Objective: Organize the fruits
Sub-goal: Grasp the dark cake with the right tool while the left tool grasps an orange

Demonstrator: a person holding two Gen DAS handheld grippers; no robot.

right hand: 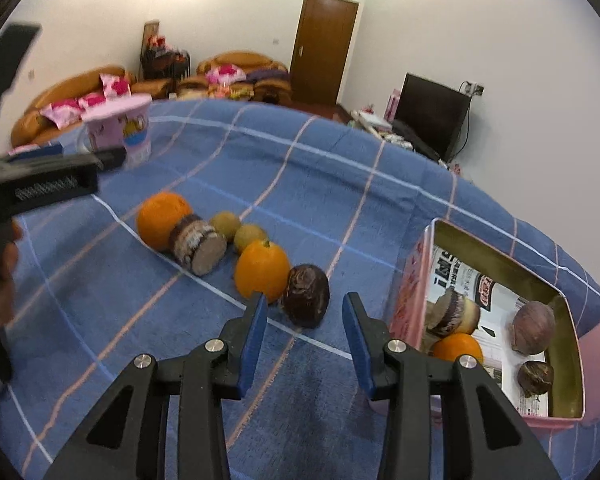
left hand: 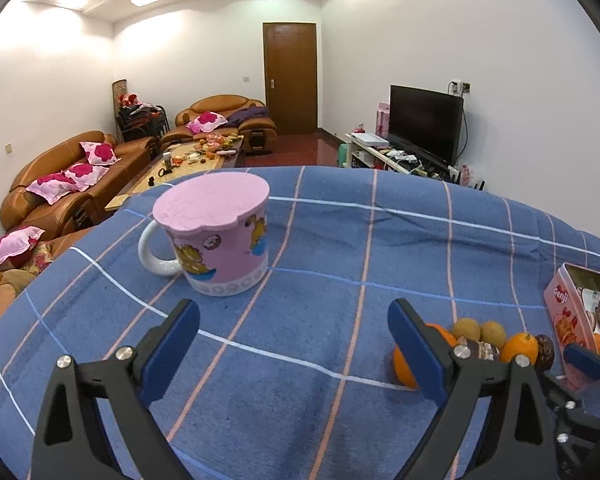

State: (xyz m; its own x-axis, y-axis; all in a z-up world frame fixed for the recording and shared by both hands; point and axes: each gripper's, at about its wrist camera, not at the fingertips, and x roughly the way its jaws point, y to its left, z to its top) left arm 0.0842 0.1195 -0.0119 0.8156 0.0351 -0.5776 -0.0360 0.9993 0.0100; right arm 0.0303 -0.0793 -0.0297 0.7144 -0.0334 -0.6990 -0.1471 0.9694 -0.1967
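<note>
Several fruits lie in a row on the blue checked cloth (right hand: 340, 184): an orange (right hand: 162, 220), a cut dark-skinned piece (right hand: 198, 246), two small greenish-brown fruits (right hand: 225, 224), a second orange (right hand: 262, 270) and a dark brown fruit (right hand: 306, 294). My right gripper (right hand: 307, 298) is open, its fingertips just short of the dark brown fruit, with nothing between the pads. To its right the open pink tin (right hand: 414, 280) holds an orange (right hand: 458, 348) and three dark fruits. My left gripper (left hand: 293, 308) is wide open and empty, facing a lidded pink mug (left hand: 220, 240).
The same fruit row (left hand: 496, 340) shows to the right of the left gripper, with the pink tin (left hand: 560, 312) beyond it. The cloth-covered table drops away at its far edge toward sofas, a coffee table and a television. A hand holds the left gripper's body (right hand: 60, 176).
</note>
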